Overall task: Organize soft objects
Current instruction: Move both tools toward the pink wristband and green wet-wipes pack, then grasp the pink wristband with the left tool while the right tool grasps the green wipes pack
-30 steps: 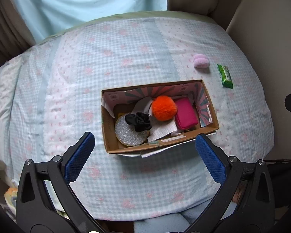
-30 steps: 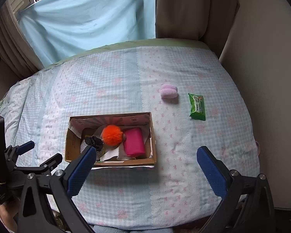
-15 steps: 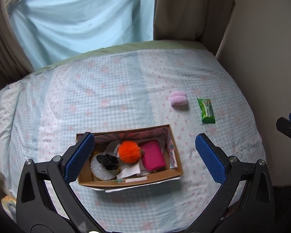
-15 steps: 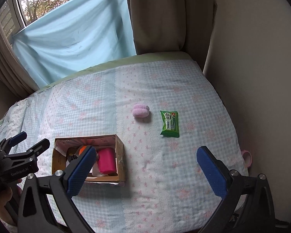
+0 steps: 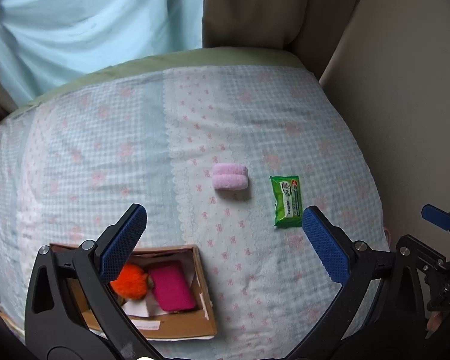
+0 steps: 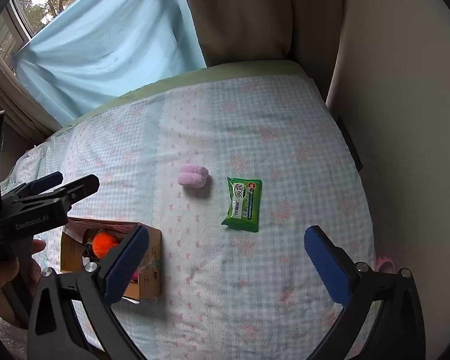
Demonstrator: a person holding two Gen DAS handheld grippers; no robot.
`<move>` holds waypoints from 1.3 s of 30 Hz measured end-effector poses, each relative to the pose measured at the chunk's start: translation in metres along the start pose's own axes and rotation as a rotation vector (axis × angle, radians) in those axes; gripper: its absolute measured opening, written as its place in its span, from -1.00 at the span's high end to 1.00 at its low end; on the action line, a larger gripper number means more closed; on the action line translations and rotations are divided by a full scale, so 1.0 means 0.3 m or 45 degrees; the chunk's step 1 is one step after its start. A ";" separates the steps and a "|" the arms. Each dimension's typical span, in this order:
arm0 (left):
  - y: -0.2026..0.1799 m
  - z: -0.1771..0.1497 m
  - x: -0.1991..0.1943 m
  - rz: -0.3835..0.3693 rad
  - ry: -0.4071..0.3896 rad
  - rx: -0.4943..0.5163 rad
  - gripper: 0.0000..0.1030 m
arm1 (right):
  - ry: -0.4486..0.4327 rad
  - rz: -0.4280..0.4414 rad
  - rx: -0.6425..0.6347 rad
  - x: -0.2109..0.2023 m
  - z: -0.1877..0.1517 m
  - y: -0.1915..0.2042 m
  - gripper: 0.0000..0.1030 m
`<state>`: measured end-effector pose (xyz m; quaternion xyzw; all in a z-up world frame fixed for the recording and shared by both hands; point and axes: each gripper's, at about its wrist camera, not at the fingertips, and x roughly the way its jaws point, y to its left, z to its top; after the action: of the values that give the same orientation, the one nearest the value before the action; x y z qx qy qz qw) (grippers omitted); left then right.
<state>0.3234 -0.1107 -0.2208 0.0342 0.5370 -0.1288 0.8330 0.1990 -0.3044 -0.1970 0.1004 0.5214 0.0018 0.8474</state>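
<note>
While we're holding both grippers over the near edge of the bed [image 6: 285,138], we're reading the layout left to right. Cardboard box [image 5: 177,328] is sitting near-left, already holding an orange pom-pom [image 5: 130,282] and a magenta pouch [image 5: 172,288]. Left gripper [image 5: 225,240] is hovering wide open, empty, touching nothing, its left finger overlapping the box in view. Pink plush roll [image 6: 193,174] is lying mid-bed, far of both grippers, long axis running left-right. Green wipes pack [image 6: 243,205] is sitting just right of it, apart from it, long axis running near-far. Right gripper [image 6: 226,265] is also spread wide, empty, and we're judging it the nearer one to the pack, which lies almost straight ahead between its fingers. Roll looks roughly centred for the left gripper.
</note>
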 end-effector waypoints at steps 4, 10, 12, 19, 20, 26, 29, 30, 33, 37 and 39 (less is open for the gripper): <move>-0.004 0.083 0.189 -0.030 0.083 0.031 -1.00 | 0.051 0.042 0.049 0.134 0.043 -0.041 -1.00; 0.024 0.153 0.514 -0.104 0.260 0.029 -1.00 | 0.162 0.081 0.130 0.392 0.097 -0.099 -1.00; 0.030 0.153 0.621 -0.127 0.323 0.026 -1.00 | 0.199 0.080 0.130 0.483 0.108 -0.111 -0.90; 0.033 0.129 0.904 -0.186 0.494 0.046 -1.00 | 0.314 0.067 0.173 0.767 0.102 -0.139 -0.82; 0.029 0.124 0.935 -0.191 0.508 0.048 -0.99 | 0.333 0.064 0.183 0.803 0.096 -0.142 -0.74; 0.030 0.082 1.053 -0.198 0.564 0.028 -0.85 | 0.428 0.054 0.211 0.975 0.054 -0.147 -0.49; 0.019 0.073 1.073 -0.176 0.560 0.037 -0.79 | 0.445 0.023 0.207 1.012 0.045 -0.141 -0.46; 0.017 0.074 1.074 -0.170 0.553 0.036 -0.78 | 0.443 0.016 0.207 1.019 0.045 -0.139 -0.35; 0.004 0.081 1.072 -0.128 0.529 0.053 -0.49 | 0.450 -0.019 0.196 1.035 0.054 -0.131 -0.05; 0.009 0.094 1.051 -0.132 0.517 0.045 0.00 | 0.457 -0.040 0.180 1.040 0.066 -0.122 0.07; 0.017 0.103 1.031 -0.137 0.499 0.047 0.15 | 0.460 -0.039 0.172 1.040 0.070 -0.115 0.16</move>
<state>0.4726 -0.1668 -0.4877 0.0451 0.6875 -0.1739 0.7036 0.3564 -0.3081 -0.4694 0.1470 0.6653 -0.0280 0.7314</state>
